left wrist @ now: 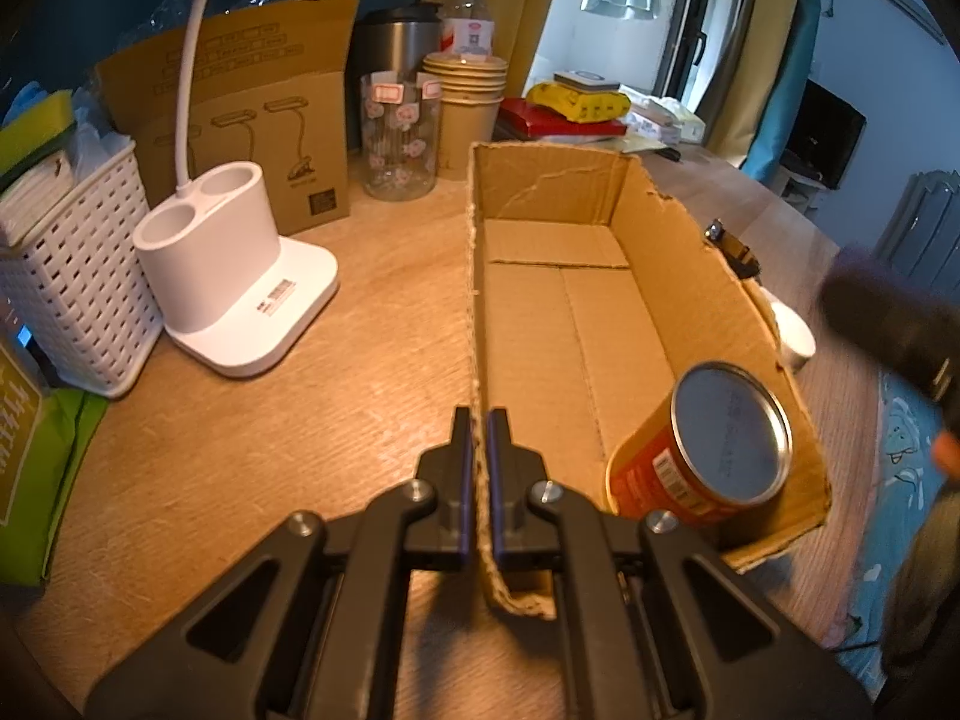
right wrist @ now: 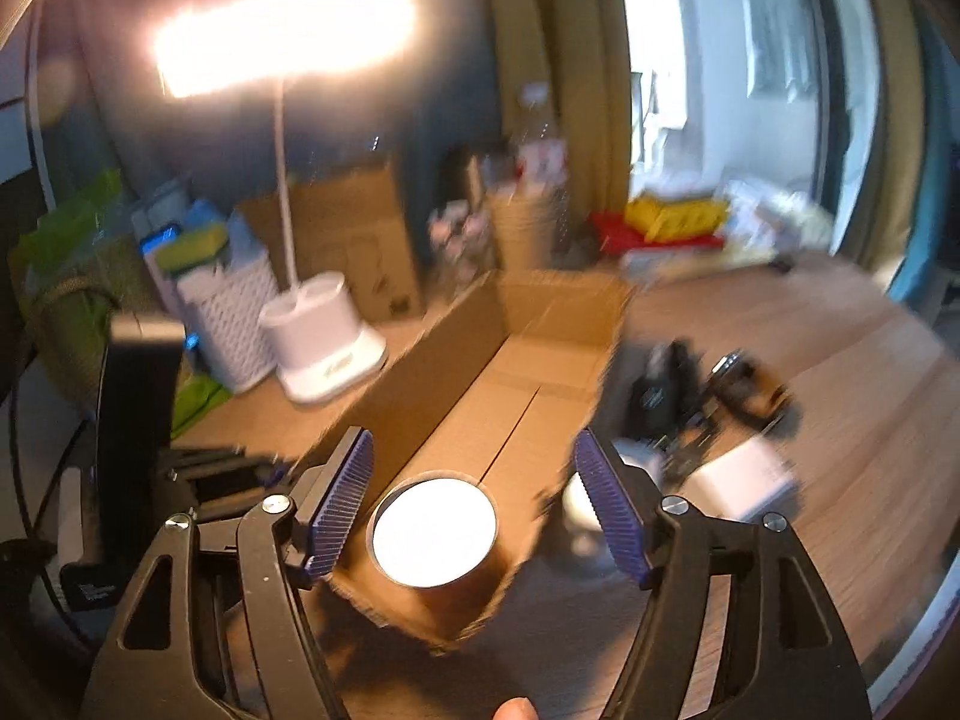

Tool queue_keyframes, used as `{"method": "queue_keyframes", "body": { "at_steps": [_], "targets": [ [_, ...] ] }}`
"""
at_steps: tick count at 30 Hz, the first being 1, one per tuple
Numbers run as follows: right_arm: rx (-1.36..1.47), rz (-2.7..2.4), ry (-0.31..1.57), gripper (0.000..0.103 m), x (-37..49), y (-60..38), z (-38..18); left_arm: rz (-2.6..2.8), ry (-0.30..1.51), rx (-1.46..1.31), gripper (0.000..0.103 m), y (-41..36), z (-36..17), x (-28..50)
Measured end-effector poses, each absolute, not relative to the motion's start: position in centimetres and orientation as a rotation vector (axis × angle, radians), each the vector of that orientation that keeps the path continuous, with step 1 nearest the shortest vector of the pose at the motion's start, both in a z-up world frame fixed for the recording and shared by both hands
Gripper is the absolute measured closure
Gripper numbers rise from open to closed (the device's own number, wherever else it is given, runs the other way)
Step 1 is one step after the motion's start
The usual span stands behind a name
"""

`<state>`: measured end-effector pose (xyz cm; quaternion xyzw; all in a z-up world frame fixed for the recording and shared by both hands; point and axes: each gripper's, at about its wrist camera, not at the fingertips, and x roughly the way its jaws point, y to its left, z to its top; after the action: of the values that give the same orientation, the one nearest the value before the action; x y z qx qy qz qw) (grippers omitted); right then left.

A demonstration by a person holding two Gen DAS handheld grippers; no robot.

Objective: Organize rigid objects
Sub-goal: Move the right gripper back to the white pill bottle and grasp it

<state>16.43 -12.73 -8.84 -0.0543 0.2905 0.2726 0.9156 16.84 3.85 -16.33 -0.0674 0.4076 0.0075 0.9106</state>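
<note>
From the left wrist view, our left claw is clamped tight on the near wall of the cardboard box, pinning it to the table. Inside, at the near right corner, an orange can leans against the wall with its metal end facing up; the rest of the box floor is bare. Just outside the right wall we see a small white cup and a dark object we cannot identify. A white lamp base, a white basket and a glass jar sit to the left and behind.

From the right wrist view, which is blurred, our right claw stands wide open and holds nothing; the can sits below and between the pads, which do not touch it. To the right of the box lie several dark items and a white block on the table.

We judge one object stowed and released, with the loose pieces beside the box left to gather.
</note>
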Motion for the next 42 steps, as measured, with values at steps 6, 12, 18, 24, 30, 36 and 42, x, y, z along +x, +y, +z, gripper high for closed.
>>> {"method": "queue_keyframes", "body": {
  "at_steps": [6, 12, 18, 24, 30, 36, 42],
  "targets": [
    [-0.088, 0.499, 0.553, 0.026, 16.8, -15.5, -7.4, 0.018, 0.839, -0.136, 0.099, 3.8, -16.4, 16.9],
    [-0.081, 0.434, 0.556, 0.026, 17.2, -18.1, -7.3, 0.031, 0.837, -0.136, 0.099, 4.1, -16.3, 16.9],
    [-0.088, 0.426, 0.571, 0.026, 16.9, -18.9, -8.1, 0.03, 0.834, -0.124, 0.099, 4.3, -16.3, 16.8],
    [-0.1, 0.43, 0.597, 0.026, 16.7, -18.5, -9.2, 0.019, 0.83, -0.125, 0.099, 4.4, -16.3, 16.6],
    [-0.122, 0.427, 0.625, 0.026, 16.7, -17.5, -10.5, 0.0, 0.824, -0.125, 0.099, 4.8, -16.3, 16.2],
    [-0.131, 0.435, 0.664, 0.026, 17.0, -16.7, -12.1, -0.007, 0.822, -0.125, 0.099, 4.9, -16.2, 16.1],
    [-0.138, 0.448, 0.681, 0.026, 17.4, -16.2, -13.1, -0.007, 0.825, -0.118, 0.099, 4.9, -16.2, 16.1]
  ]
}}
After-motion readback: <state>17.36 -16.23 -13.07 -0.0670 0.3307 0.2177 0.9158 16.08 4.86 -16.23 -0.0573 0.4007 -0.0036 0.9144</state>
